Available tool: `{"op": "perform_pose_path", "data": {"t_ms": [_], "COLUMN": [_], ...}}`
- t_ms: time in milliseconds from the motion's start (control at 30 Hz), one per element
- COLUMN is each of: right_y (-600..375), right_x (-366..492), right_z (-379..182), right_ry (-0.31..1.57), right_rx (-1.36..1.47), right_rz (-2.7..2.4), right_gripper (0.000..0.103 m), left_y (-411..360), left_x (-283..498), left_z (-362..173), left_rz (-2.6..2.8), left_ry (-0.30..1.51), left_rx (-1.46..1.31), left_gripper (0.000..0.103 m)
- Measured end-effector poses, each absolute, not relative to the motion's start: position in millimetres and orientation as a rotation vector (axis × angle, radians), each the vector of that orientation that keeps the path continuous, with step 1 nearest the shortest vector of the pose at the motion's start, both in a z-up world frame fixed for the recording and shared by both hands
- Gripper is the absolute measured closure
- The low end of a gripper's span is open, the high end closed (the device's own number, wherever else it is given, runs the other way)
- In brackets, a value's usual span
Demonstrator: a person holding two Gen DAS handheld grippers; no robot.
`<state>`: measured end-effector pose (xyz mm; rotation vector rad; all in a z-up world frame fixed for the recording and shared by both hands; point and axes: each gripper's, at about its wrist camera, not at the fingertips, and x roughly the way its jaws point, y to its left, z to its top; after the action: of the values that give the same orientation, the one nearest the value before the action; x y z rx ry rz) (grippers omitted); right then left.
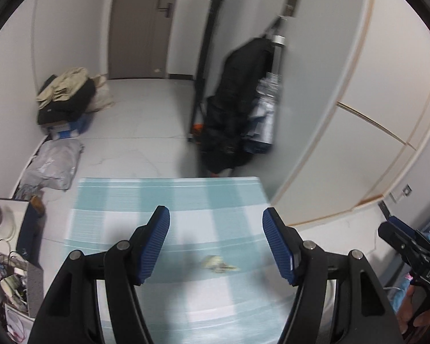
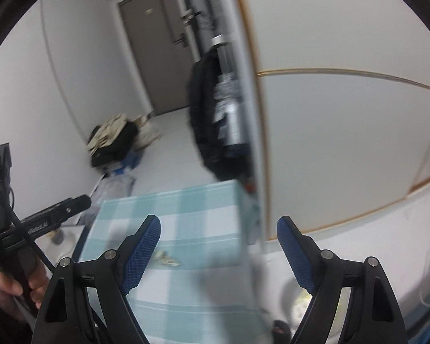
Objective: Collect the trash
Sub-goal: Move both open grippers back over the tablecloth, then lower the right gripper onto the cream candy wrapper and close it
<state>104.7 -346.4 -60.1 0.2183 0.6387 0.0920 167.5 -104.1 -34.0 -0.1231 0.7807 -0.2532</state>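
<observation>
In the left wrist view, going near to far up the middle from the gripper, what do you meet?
Left gripper → crumpled scrap on the checked cloth → bare pale floor → closed grey door.

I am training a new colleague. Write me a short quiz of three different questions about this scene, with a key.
1. True or false: the left gripper holds the small scrap of trash.
2. Multiple choice: the scrap lies on
A. the bare floor
B. the blue-and-white checked cloth
C. the pile of clothes
3. Fill in: the jaws of the right gripper stand ____, with nothing between them.

Key:
1. False. The jaws are apart and empty; the scrap rests on the cloth.
2. B
3. open
</observation>
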Motion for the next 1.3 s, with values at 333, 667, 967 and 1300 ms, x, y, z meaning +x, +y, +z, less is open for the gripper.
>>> {"op": "perform_pose_path", "data": {"t_ms": [333, 667, 967, 1300], "right_y": [-243.5, -187.6, -172.7, -184.1], "right_x": [166.6, 210.0, 228.7, 237.7], "right_z": [-109.6, -182.8, -218.3, -225.8], "right_ry": [0.849, 1.034, 1.108, 1.135], "right_rx": [0.014, -0.163, -0.205, -0.153], "right_rz": [0.294, 0.395, 0.427, 0.427], "right_gripper": [0.020, 0.039, 0.056, 0.087], "left_y": [-27.5, 7.2, 13.9, 4.1], "left_x": [184.7, 196.6, 205.3, 214.6], "left_z": [-63.0, -83.3, -98.0, -113.7], "left_rz": [-0.133, -0.113, -0.102, -0.134], "left_ry": [0.813, 0.869, 0.930, 1.007], "left_rx": [-0.198, -0.262, -0.230, -0.182], "left_gripper": [0.039, 0.039, 0.039, 0.039]}}
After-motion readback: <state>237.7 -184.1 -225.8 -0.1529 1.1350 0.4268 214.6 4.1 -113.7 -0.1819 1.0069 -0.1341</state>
